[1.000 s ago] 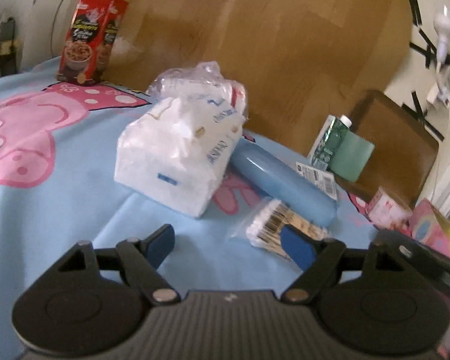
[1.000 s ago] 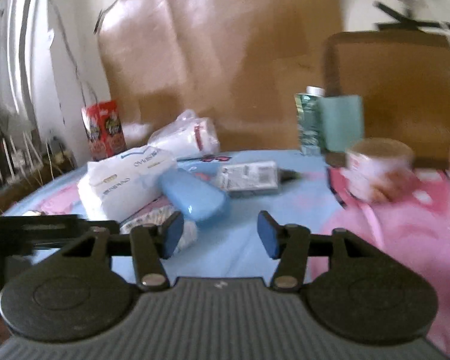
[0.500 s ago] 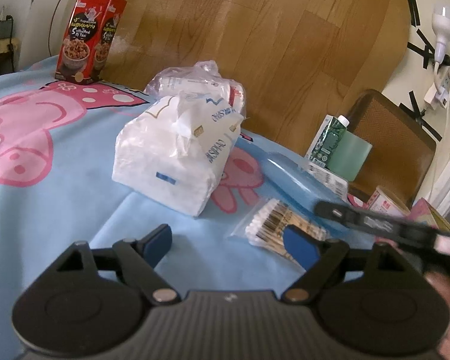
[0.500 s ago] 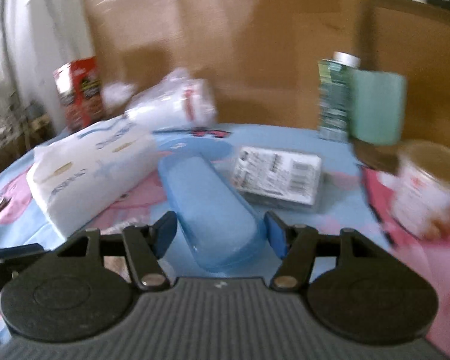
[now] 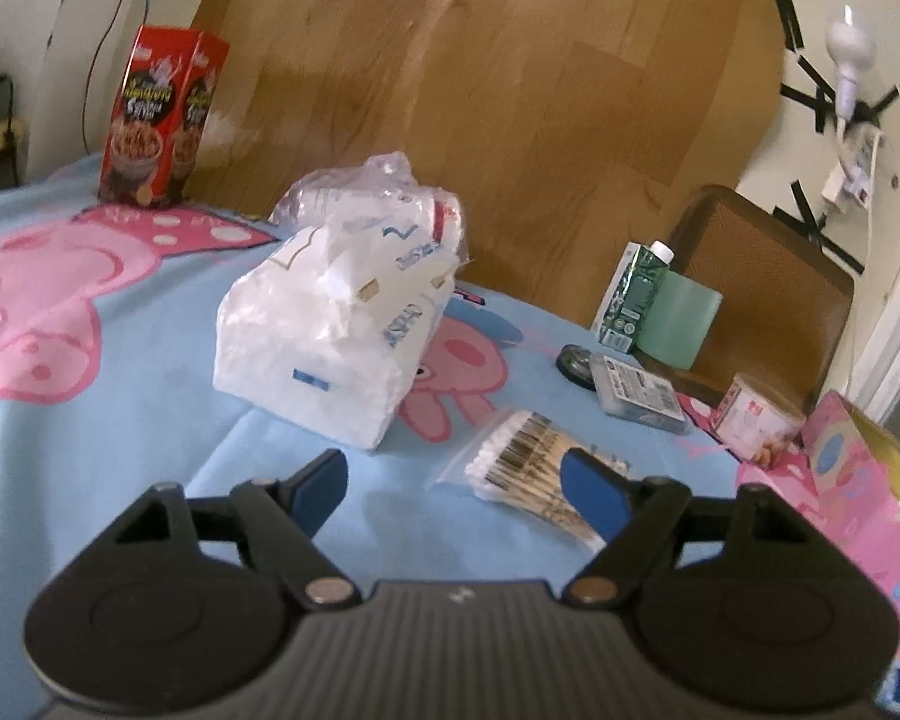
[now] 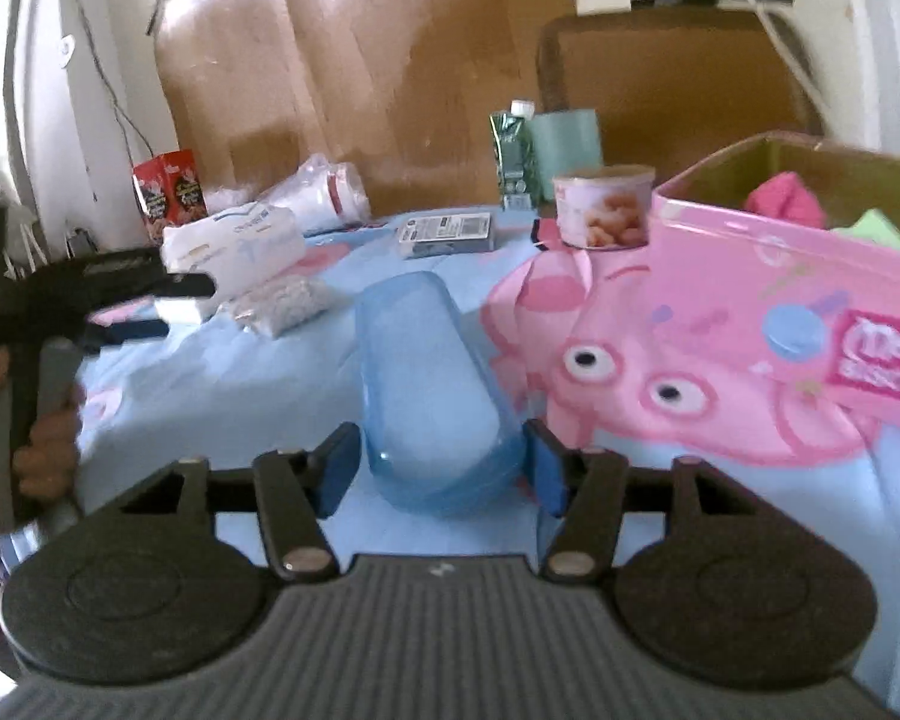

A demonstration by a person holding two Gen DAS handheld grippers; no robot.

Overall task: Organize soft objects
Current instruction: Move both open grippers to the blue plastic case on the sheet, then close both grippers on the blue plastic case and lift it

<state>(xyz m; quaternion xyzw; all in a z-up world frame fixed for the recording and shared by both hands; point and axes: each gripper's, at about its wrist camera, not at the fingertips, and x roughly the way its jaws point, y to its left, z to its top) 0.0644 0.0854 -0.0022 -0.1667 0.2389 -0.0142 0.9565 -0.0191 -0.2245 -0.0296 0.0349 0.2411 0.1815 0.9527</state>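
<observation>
Right wrist: your right gripper (image 6: 438, 465) pinches the blue case (image 6: 429, 384), box (image 6: 810, 276) at 2 o'clock; left gripper (image 5: 450, 480) jaws spread, idle.

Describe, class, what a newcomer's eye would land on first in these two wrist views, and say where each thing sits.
In the right wrist view, a translucent blue case sits between the right gripper fingers, beside a pink cartoon box at right. In the left wrist view, a white tissue pack dominates the centre of the blue cloth, with a bag of cotton swabs ahead of the open left gripper.
</observation>
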